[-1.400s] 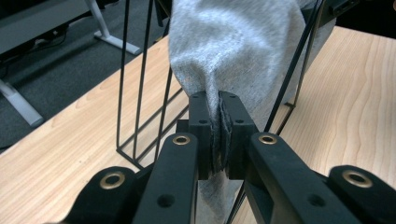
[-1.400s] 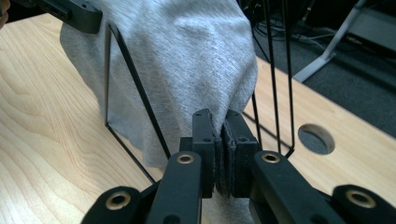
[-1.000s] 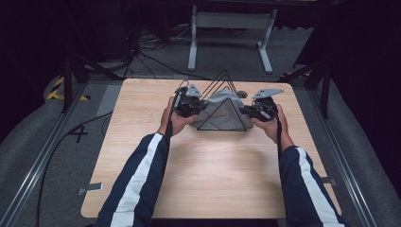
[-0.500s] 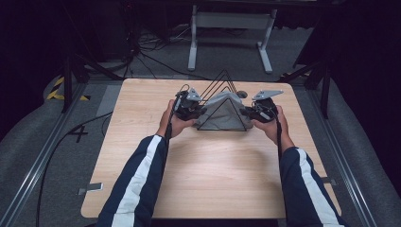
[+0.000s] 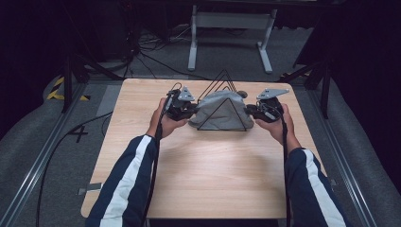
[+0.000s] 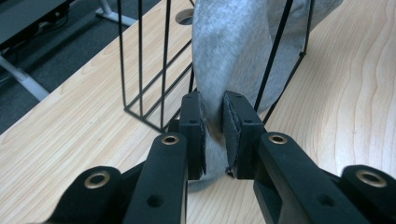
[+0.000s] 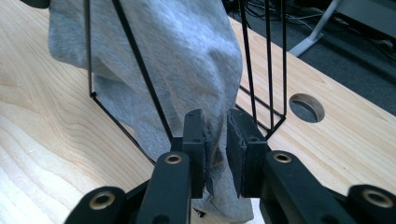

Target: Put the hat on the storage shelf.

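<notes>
Grey cloth (image 5: 218,108) draped over black wire rack (image 5: 222,120) mid-bench (image 5: 203,175); left gripper (image 6: 214,133) and right gripper (image 7: 215,140) fingers just eased apart, cloth hem loose between them.

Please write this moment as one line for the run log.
grey cloth draped over wire rack | left gripper: jaws just opened slightly, cloth between | right gripper: likewise | step: likely releasing cloth

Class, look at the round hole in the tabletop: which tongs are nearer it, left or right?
Right. The right tongs sit just beside the hole; the left tongs are across the wire rack from it. Both have just been opening, grey cloth between their jaws.
</notes>
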The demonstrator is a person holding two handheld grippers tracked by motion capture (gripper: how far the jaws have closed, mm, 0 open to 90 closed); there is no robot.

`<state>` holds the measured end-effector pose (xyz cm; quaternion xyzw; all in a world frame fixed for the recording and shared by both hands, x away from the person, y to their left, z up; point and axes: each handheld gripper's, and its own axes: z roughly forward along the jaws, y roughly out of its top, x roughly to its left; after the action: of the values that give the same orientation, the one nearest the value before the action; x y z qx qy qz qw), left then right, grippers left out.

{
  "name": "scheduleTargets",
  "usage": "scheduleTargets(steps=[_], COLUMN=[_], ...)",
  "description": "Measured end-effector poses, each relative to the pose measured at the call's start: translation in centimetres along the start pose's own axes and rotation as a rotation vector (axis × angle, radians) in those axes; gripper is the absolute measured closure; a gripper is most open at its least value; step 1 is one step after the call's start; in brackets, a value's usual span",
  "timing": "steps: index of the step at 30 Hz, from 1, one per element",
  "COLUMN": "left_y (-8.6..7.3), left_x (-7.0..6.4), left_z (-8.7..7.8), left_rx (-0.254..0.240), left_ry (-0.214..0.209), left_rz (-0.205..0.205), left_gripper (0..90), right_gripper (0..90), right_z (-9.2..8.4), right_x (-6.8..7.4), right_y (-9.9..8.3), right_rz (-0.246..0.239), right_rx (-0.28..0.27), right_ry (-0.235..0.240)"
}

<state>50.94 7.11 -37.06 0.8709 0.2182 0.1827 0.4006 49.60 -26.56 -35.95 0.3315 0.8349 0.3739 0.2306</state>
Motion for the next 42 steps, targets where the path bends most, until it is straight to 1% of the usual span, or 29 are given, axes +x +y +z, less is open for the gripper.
scheduleTargets(steps=[3, 5, 6, 8, 11, 13, 14, 16, 17, 18, 21, 22, 23, 24, 25, 26, 27, 28, 29, 30, 31, 32, 33, 35, 36, 37, 38, 41, 42], left_y=[-0.5, -0.9, -1.1, -1.6, -2.4, -2.9, -3.3, -4.0, -4.0, -4.8, -6.0, -6.0, -6.5, -7.3, -7.3, -8.1, -8.1, -8.6, -9.0, -9.4, -9.9, -10.3, -10.7, -11.5, -12.1, -12.6, -13.1, -14.3, -14.7], left_x=[0.1, 0.2, 0.2, 0.0, -0.2, -0.3, -0.4, -0.5, -0.5, -0.8, -1.1, -1.1, -1.3, -1.6, -1.6, -2.0, -2.0, -2.2, -2.4, -2.6, -2.8, -3.0, -3.1, -3.4, -3.5, -3.8, -4.0, -4.6, -4.8], left_z=[-0.9, -1.6, -2.0, -2.6, -3.8, -4.6, -5.0, -5.8, -5.8, -6.3, -7.0, -7.0, -7.2, -7.6, -7.6, -8.0, -8.0, -8.1, -8.2, -8.4, -8.5, -8.7, -8.8, -8.9, -9.0, -9.0, -9.0, -9.3, -9.4], left_rx=[0.006, 0.007, 0.012, 0.020, 0.031, 0.031, 0.030, 0.045, 0.045, 0.062, 0.088, 0.088, 0.092, 0.104, 0.104, 0.119, 0.119, 0.130, 0.142, 0.150, 0.155, 0.156, 0.161, 0.171, 0.180, 0.194, 0.202, 0.205, 0.205], left_ry=[0.009, 0.006, 0.015, 0.014, 0.021, 0.022, 0.019, 0.024, 0.024, 0.027, 0.025, 0.025, 0.028, 0.028, 0.028, 0.032, 0.032, 0.033, 0.034, 0.037, 0.032, 0.032, 0.037, 0.035, 0.045, 0.049, 0.049, 0.040, 0.037], left_rz=[0.004, 0.007, 0.017, 0.014, 0.037, 0.038, 0.031, 0.039, 0.039, 0.045, 0.055, 0.055, 0.060, 0.068, 0.068, 0.077, 0.077, 0.081, 0.082, 0.079, 0.083, 0.077, 0.082, 0.073, 0.072, 0.064, 0.066, 0.049, 0.045], left_gripper=[78.1, 77.8, 77.8, 77.5, 77.2, 76.6, 76.6, 77.1, 77.0, 76.7, 75.0, 74.7, 74.7, 73.0, 72.1, 70.9, 69.7, 69.7, 68.2, 65.7, 65.7, 63.2, 63.2, 58.8, 56.8, 52.9, 48.3, 43.4, 42.0], right_gripper=[77.0, 76.8, 76.4, 75.7, 74.4, 73.3, 72.8, 72.2, 72.2, 70.8, 68.8, 68.8, 67.7, 65.6, 63.9, 61.7, 61.7, 59.2, 57.6, 54.1, 54.1, 50.0, 50.0, 46.3, 42.8, 42.0, 39.4, 36.7, 35.8], right_z=[-0.6, -0.9, -1.2, -1.6, -2.3, -2.8, -3.0, -3.5, -3.5, -4.0, -4.7, -4.7, -5.0, -5.4, -5.7, -5.8, -5.8, -6.0, -6.2, -6.6, -6.6, -6.8, -6.8, -7.0, -7.1, -7.3, -7.4, -7.8, -7.9], right_x=[0.3, 0.4, 0.5, 0.8, 1.1, 1.3, 1.4, 1.6, 1.6, 1.7, 2.1, 2.1, 2.2, 2.3, 2.4, 2.5, 2.5, 2.6, 2.7, 2.8, 2.8, 3.0, 3.0, 3.2, 3.3, 3.4, 3.5, 3.6, 3.7], right_y=[0.1, 0.1, 0.0, -0.1, -0.5, -0.8, -1.0, -1.5, -1.5, -1.9, -2.6, -2.6, -2.9, -3.5, -3.8, -4.1, -4.1, -4.5, -4.8, -5.5, -5.5, -6.3, -6.3, -7.1, -7.6, -8.1, -8.7, -10.2, -10.8], right_rz=[-0.011, -0.024, -0.031, -0.041, -0.055, -0.065, -0.066, -0.069, -0.069, -0.074, -0.086, -0.086, -0.087, -0.090, -0.090, -0.088, -0.088, -0.092, -0.098, -0.111, -0.111, -0.118, -0.118, -0.125, -0.124, -0.118, -0.111, -0.091, -0.076], right_rx=[0.001, 0.003, 0.002, 0.002, 0.008, 0.012, 0.014, 0.017, 0.017, 0.020, 0.024, 0.024, 0.025, 0.030, 0.028, 0.033, 0.033, 0.045, 0.055, 0.070, 0.070, 0.089, 0.089, 0.100, 0.100, 0.092, 0.094, 0.080, 0.079], right_ry=[0.004, 0.002, 0.002, 0.002, 0.005, 0.009, 0.009, 0.008, 0.008, 0.006, 0.000, 0.000, 0.000, 0.000, 0.001, -0.002, -0.002, -0.005, -0.012, -0.027, -0.027, -0.025, -0.025, -0.039, -0.042, -0.036, -0.043, -0.036, -0.035])
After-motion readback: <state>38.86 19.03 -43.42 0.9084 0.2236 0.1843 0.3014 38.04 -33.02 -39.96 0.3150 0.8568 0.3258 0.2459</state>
